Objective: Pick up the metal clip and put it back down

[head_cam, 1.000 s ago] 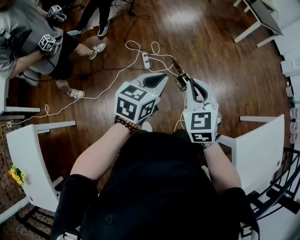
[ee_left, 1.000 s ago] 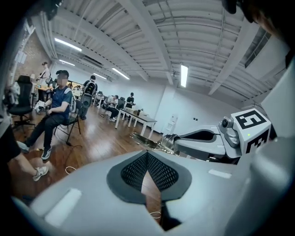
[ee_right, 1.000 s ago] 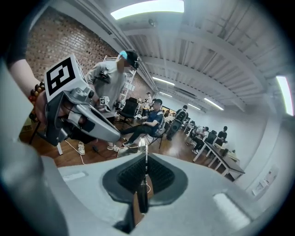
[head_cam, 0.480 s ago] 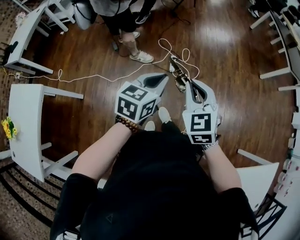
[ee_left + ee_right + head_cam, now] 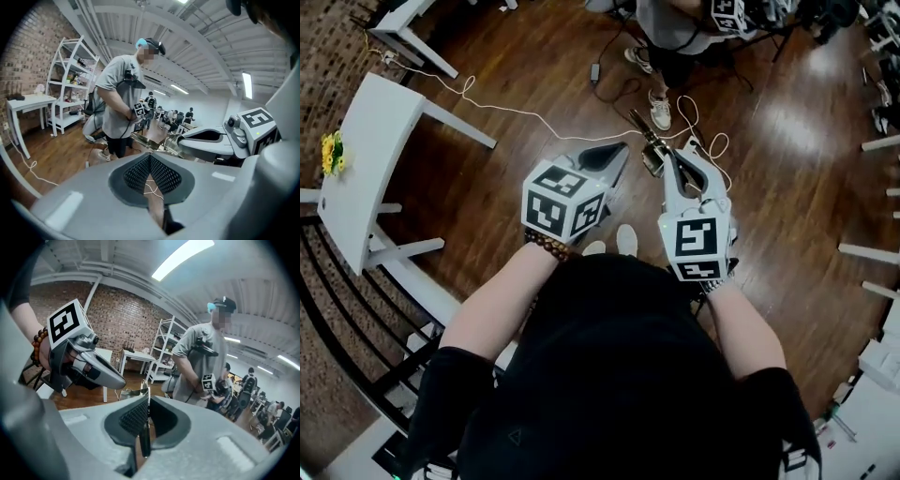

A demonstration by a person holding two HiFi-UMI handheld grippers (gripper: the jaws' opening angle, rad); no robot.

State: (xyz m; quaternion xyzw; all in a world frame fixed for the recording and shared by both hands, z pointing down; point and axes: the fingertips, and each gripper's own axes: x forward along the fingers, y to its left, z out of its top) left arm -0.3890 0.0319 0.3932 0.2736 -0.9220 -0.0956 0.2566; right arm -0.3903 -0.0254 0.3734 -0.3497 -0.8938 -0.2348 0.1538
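The right gripper has its jaws clamped together on the metal clip, which juts out beyond the tips, high above the wooden floor. Just to its left, the left gripper has its jaws pressed together with nothing between them. A white table stands at far left, and a white cable lies across the floor.

Head view steeply down; gripper views fwd, both share bystander.
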